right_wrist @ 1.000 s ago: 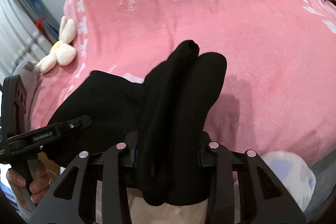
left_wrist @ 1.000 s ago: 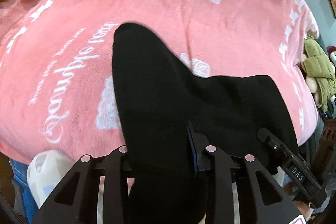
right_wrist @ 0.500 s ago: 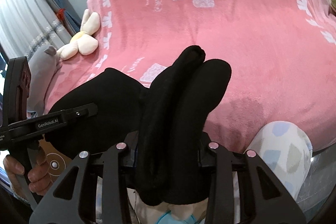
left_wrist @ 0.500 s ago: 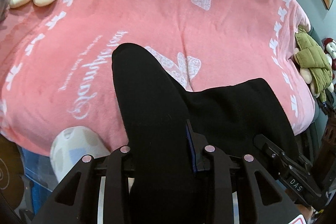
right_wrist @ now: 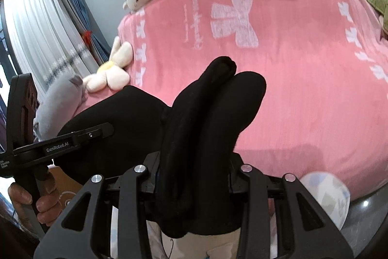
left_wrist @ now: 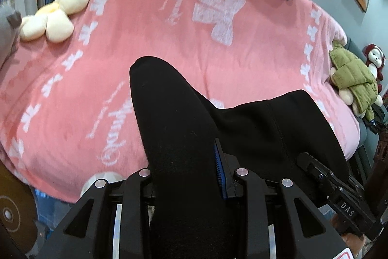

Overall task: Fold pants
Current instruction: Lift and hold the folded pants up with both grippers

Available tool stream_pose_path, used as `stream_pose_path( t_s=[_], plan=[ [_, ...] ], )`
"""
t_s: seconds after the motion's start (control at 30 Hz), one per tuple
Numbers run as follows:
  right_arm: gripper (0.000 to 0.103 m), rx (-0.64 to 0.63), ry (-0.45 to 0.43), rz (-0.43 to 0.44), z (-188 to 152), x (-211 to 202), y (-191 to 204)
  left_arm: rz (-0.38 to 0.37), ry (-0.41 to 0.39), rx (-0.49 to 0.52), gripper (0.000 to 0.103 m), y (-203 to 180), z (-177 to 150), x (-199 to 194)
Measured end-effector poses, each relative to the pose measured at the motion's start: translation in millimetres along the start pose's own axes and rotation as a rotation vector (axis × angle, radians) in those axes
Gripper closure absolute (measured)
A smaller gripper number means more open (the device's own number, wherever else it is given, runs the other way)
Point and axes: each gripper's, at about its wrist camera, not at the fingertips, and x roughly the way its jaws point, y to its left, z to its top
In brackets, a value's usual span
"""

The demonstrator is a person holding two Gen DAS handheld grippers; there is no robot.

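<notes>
both fingers (left_wrist: 219,163) behind black pants (left_wrist: 174,128)

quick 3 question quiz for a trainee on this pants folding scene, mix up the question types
1. True or false: the black fabric pants lie flat and unheld on the pink bow-print blanket.
2. What does the right gripper clamp? A) cream flower-shaped plush B) black pants C) blanket edge
3. Fill in: the olive green puffer jacket sits at the bed's ____ edge in the left wrist view.

Key: 1 false, both the left gripper and the right grip them; 2 B; 3 right.
</notes>
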Motion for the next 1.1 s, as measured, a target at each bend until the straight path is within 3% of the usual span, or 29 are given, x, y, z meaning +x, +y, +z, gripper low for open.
stream_pose_path(
  t_s=[0.4,0.67,0.77,1.1],
  plan=[
    [0.068,-0.057,-0.161,0.023,67,-29,9,-0.014,-0.165,0.053,0.076,-25,60,-41],
    [0.068,-0.072,-0.214,0.030,93,-32,13,-0.017,-0.229,0.068,0.076,-32,84,-52],
    [0.068,-0.062,-0.198,0.034,89,-28,11,-0.013,-0.228,0.066,0.076,-30,84,-52],
    [0.068,0.007,-0.089,0.012,61,-4,-3,0.004,-0.099,0.067,0.076,-23,67,-17]
  ],
)
